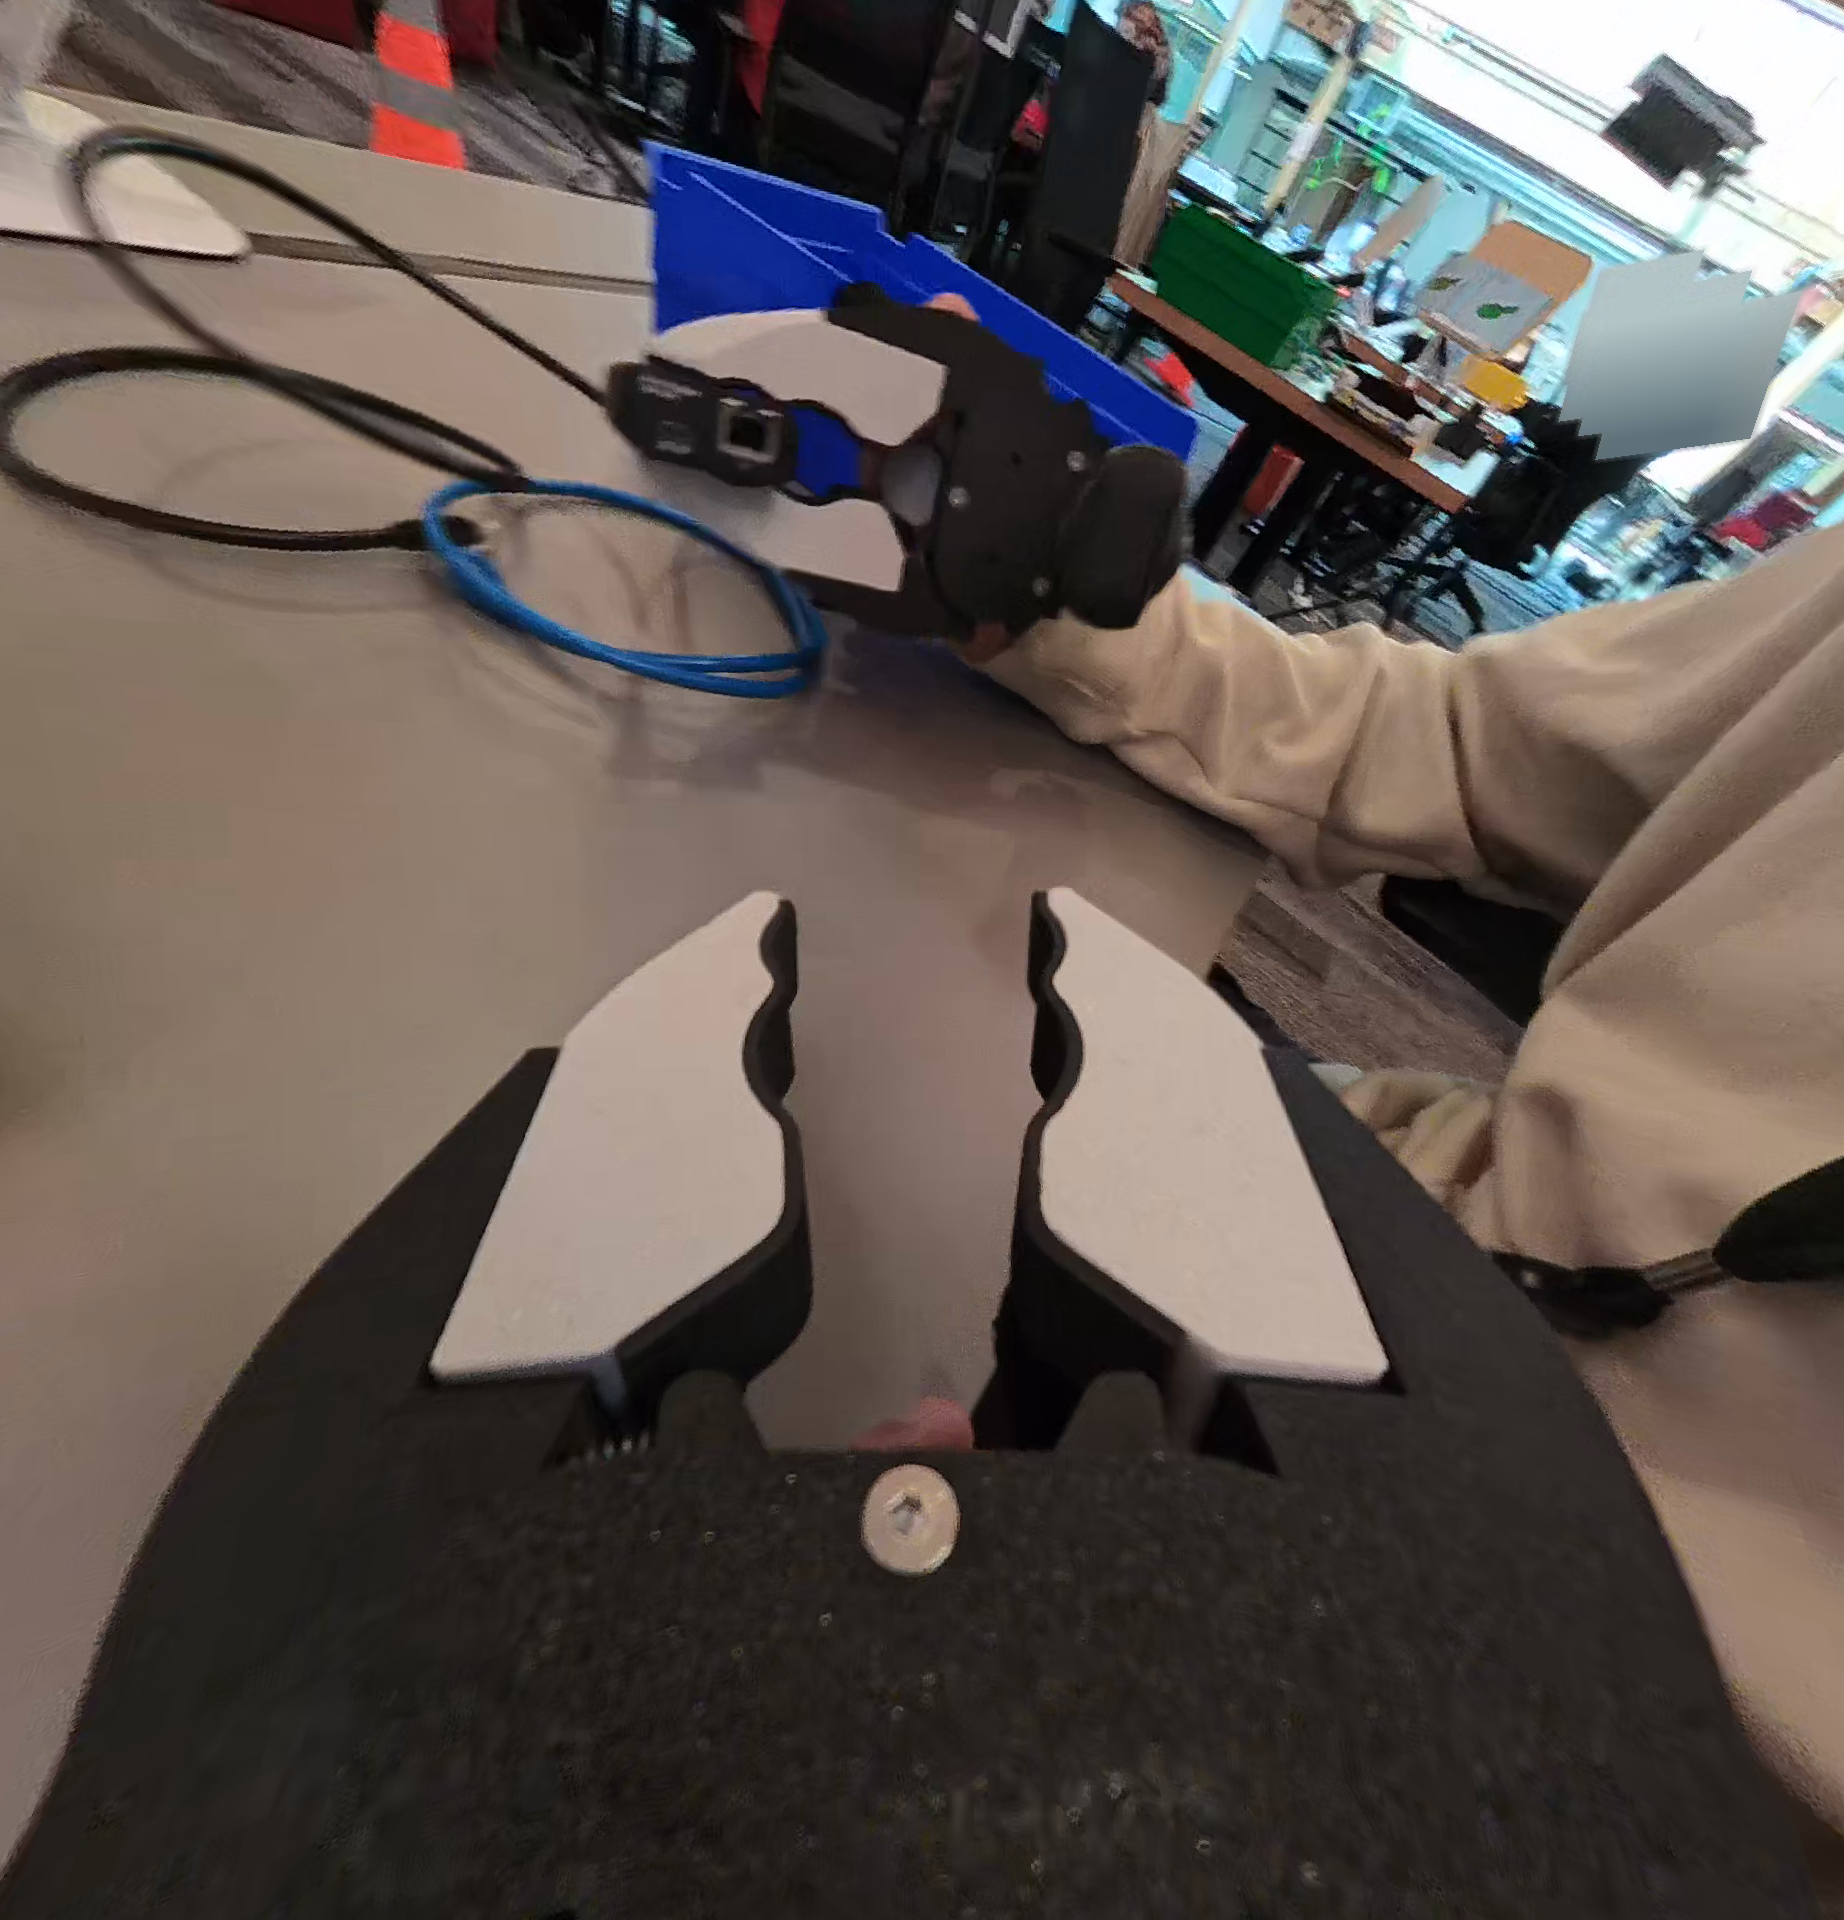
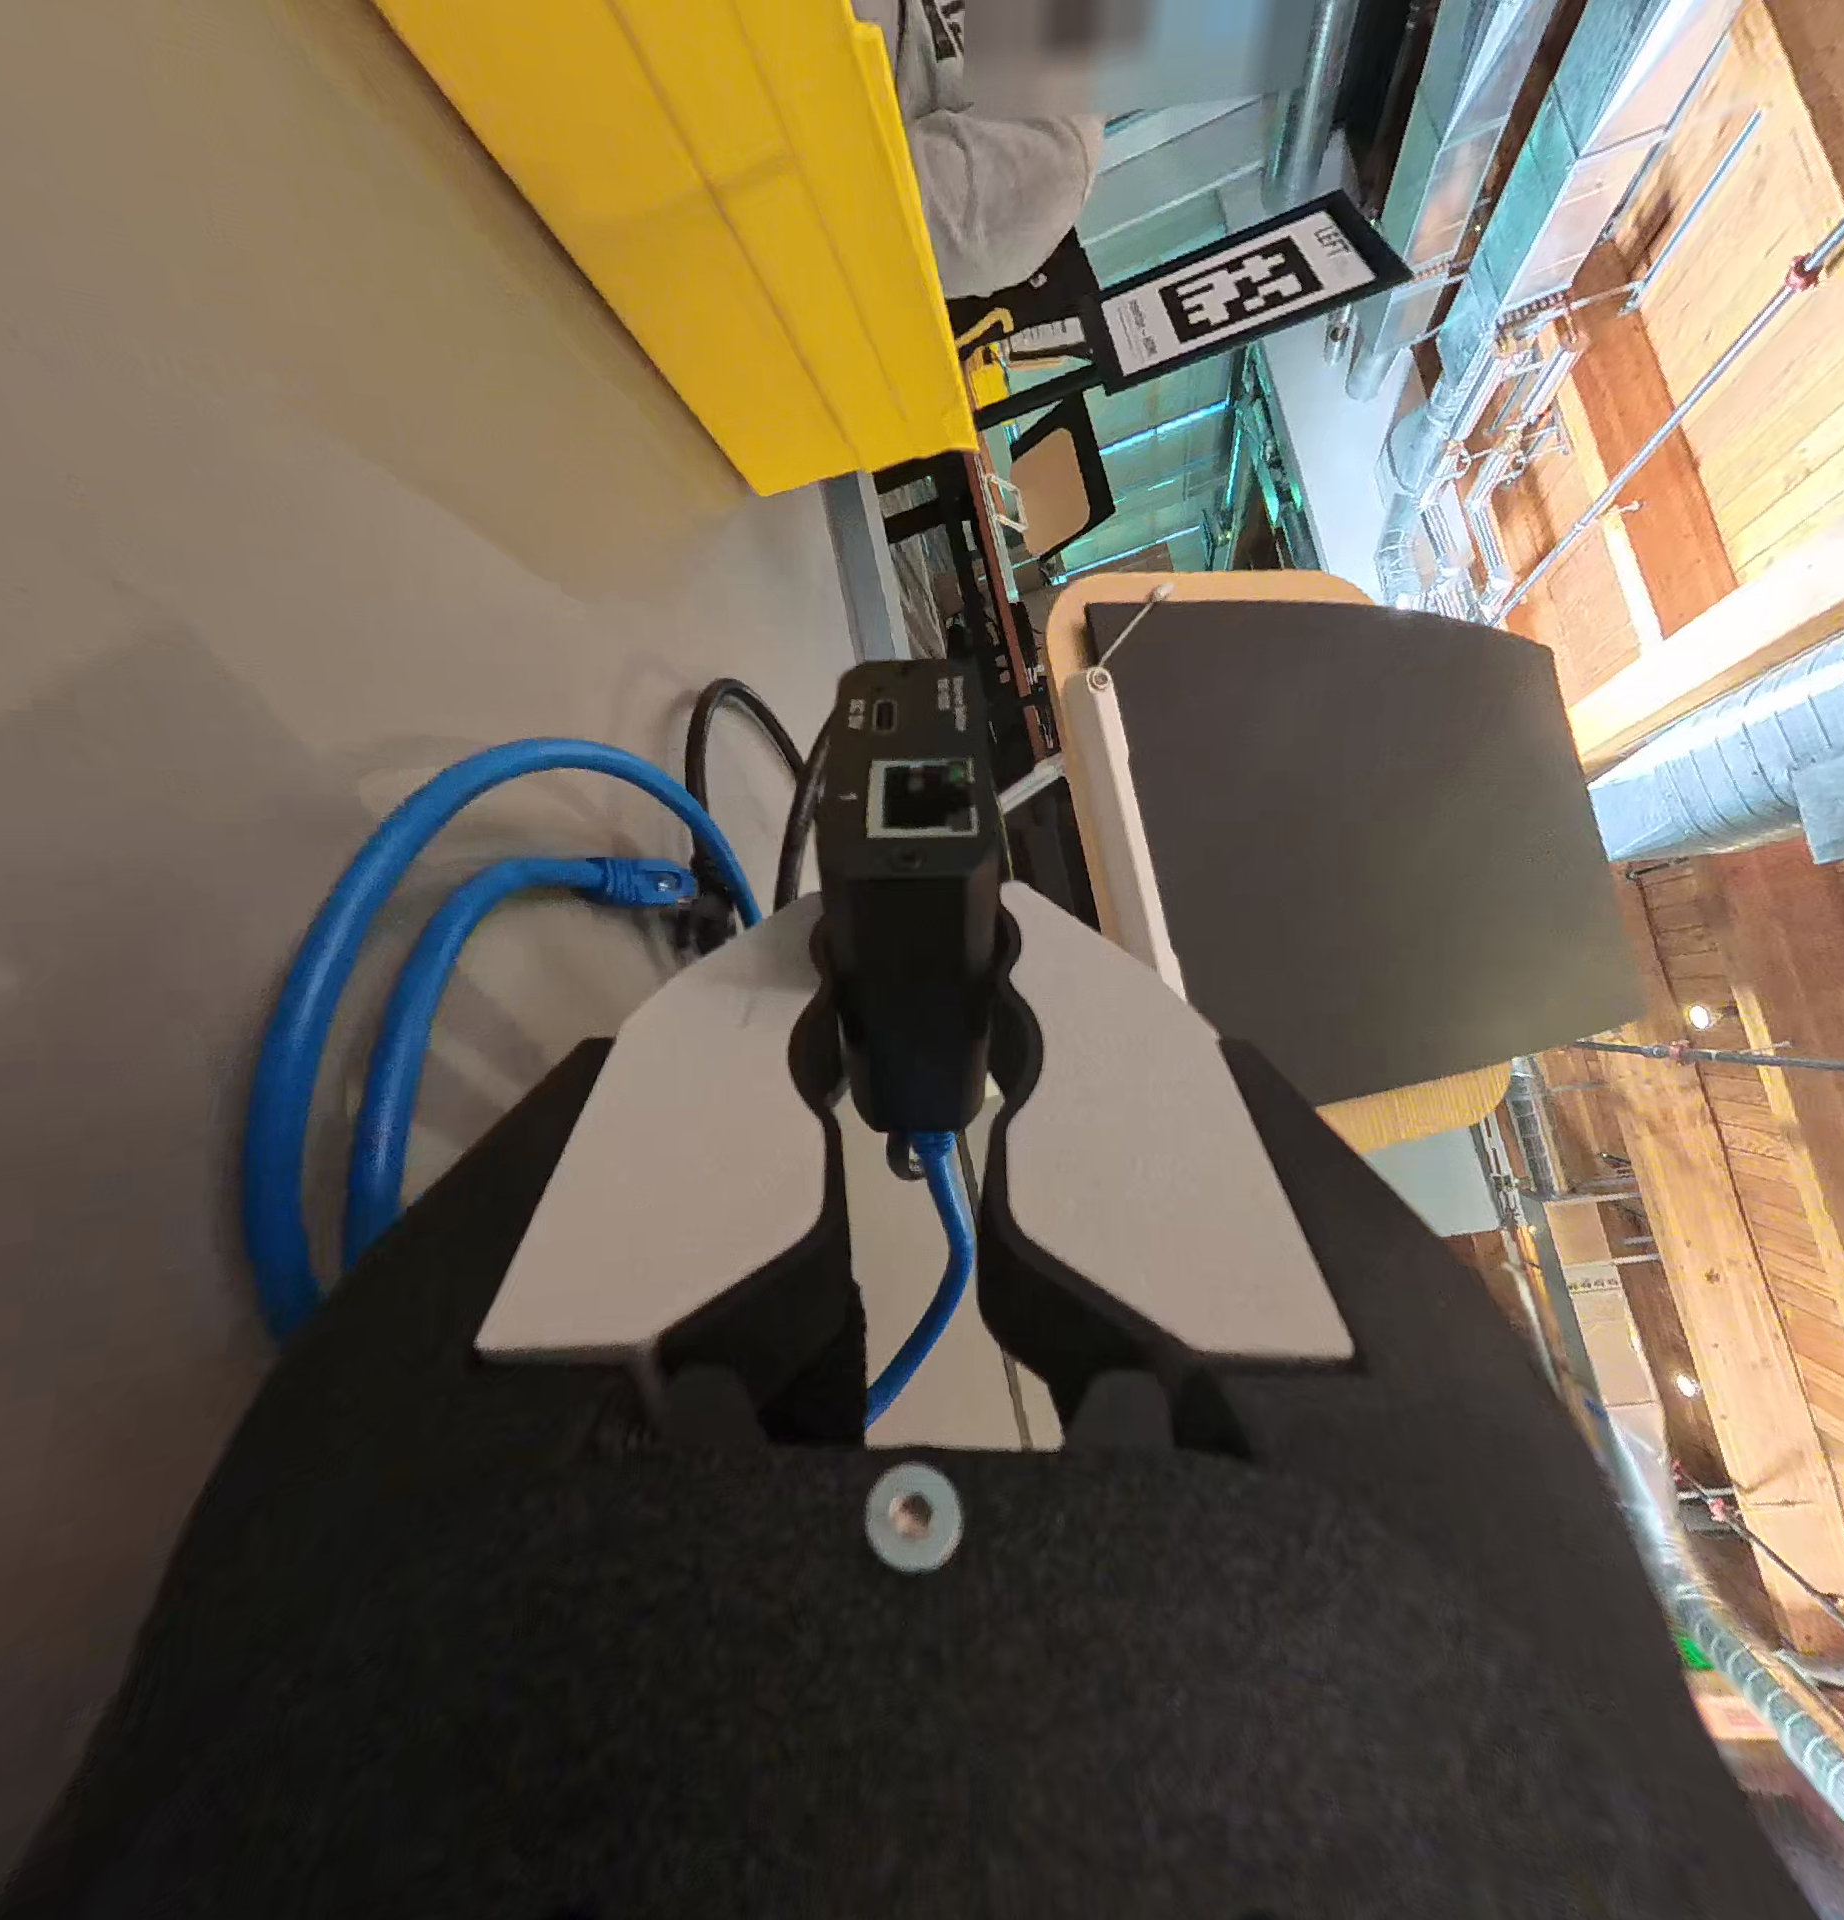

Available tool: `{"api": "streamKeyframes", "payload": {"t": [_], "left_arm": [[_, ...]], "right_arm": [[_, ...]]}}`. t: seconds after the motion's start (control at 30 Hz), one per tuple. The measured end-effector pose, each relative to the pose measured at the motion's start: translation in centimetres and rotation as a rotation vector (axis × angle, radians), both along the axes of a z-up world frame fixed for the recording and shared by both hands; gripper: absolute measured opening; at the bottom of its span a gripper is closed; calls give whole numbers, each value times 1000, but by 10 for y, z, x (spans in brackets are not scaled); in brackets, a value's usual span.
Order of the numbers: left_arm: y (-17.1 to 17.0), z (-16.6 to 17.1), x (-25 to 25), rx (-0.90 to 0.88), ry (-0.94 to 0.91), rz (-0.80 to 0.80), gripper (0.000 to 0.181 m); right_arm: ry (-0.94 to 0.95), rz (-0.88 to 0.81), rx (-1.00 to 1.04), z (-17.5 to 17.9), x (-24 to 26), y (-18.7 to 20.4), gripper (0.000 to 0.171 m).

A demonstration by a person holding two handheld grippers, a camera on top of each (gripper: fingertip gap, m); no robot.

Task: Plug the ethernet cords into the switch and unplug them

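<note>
White print is borne on the end face of the switch [image 2: 913, 831] beside its ports, and a black-and-white marker card [image 2: 1245, 286] with small lettering stands in the background; neither is reproduced here.

The switch is a small black box, seen end-on in the right wrist view, with one empty network socket and a smaller slot above it. It is clamped between the jaws of the right gripper [image 2: 913, 966] and held above the grey table [image 1: 274, 831]. A blue cord [image 2: 378, 987] is plugged into its near end and runs back between the jaws; the rest is looped on the table, its free plug [image 2: 637, 881] lying just beside the switch. A black cord [image 1: 170, 436] is joined to the switch at its far side and is laid in a wide loop across the table.

The left gripper [image 1: 913, 914] is held low over bare table, well apart from the switch, its jaws apart with nothing between them.

A blue bin [image 1: 793, 260] stands just behind the right gripper in the left wrist view, and a yellow bin [image 2: 741, 239] is seen at the table's edge in the right wrist view. A cream sleeve [image 1: 1313, 727] reaches across from the right. An orange cone [image 1: 414, 94] stands beyond the table.
</note>
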State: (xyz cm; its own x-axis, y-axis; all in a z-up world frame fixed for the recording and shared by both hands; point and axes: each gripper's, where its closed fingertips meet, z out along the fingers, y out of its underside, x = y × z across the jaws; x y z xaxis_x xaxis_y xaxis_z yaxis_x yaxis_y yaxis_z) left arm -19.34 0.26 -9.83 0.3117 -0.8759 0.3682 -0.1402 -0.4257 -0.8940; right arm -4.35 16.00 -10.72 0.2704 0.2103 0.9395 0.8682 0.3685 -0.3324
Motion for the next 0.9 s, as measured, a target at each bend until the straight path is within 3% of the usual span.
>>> {"api": "streamKeyframes", "payload": {"t": [0.2,0.33,0.53,0.67,0.9], "left_arm": [[35,0,-30,-110,-60,164,44],[83,6,-76,-64,7,412,43],[175,6,-173,-119,441,743,31],[225,-27,-215,-226,782,868,23],[243,-64,-216,-354,893,902,23]], "right_arm": [[67,-26,-42,2,13,6,24],[59,-31,-46,0,11,6,24],[57,-19,-64,-3,10,5,24],[80,-18,-83,-2,12,5,24],[112,-6,-118,-1,14,5,24]]}}
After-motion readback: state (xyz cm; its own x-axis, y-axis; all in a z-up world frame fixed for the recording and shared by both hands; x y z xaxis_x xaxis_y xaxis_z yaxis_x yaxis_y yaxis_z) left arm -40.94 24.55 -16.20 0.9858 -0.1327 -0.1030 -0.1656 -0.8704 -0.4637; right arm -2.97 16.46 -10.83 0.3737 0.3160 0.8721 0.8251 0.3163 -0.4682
